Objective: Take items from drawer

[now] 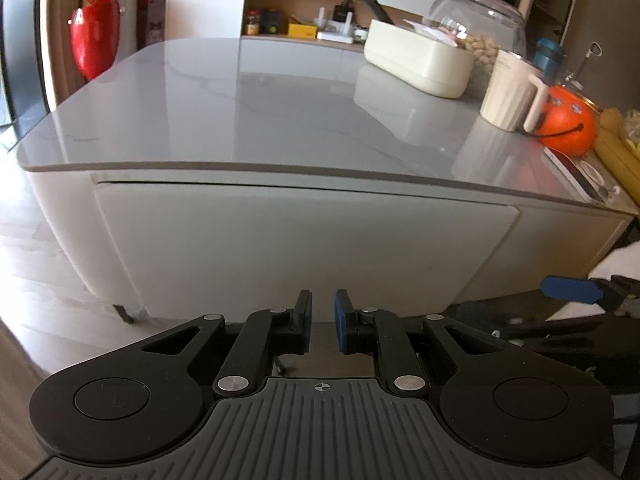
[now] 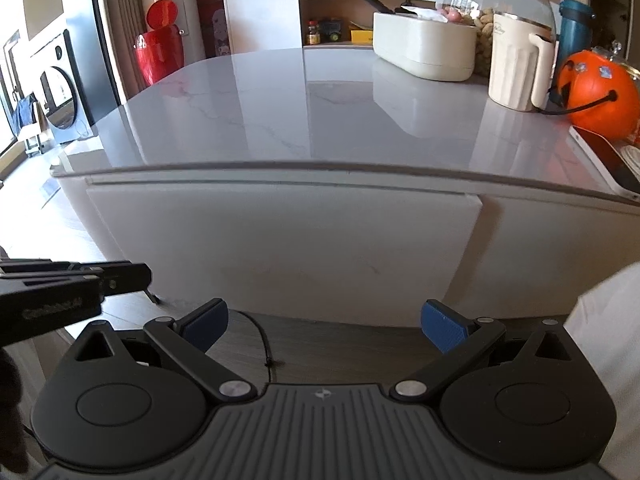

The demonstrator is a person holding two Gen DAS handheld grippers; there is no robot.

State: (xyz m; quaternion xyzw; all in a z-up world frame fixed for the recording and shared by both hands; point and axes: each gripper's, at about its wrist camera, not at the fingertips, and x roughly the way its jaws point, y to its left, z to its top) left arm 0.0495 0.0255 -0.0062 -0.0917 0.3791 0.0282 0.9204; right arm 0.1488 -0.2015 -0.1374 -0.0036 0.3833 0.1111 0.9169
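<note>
— Below the grey tabletop, what are you facing?

— My drawer, a plain white front with no handle that I can see, fully closed under the table's lip. Whatever I am meant to take out is hidden inside it.

— So which step is this?

— The very beginning, I judge. Nothing is opened and nothing is taken yet. Both my tongs hang in front of the drawer front, apart from it, touching nothing.

— And the next move?

— Getting the drawer open. With no handle showing, I would guess at hooking a finger into the thin gap along its top edge, or pressing the front in case it springs out. I cannot tell which it needs.

— How do the tongs stand?

— My left gripper has its pads nearly together, only a narrow slit between them, and it pinches nothing. My right gripper is spread wide and is empty too. The mug and orange pumpkin on top sit well away from me.
</note>
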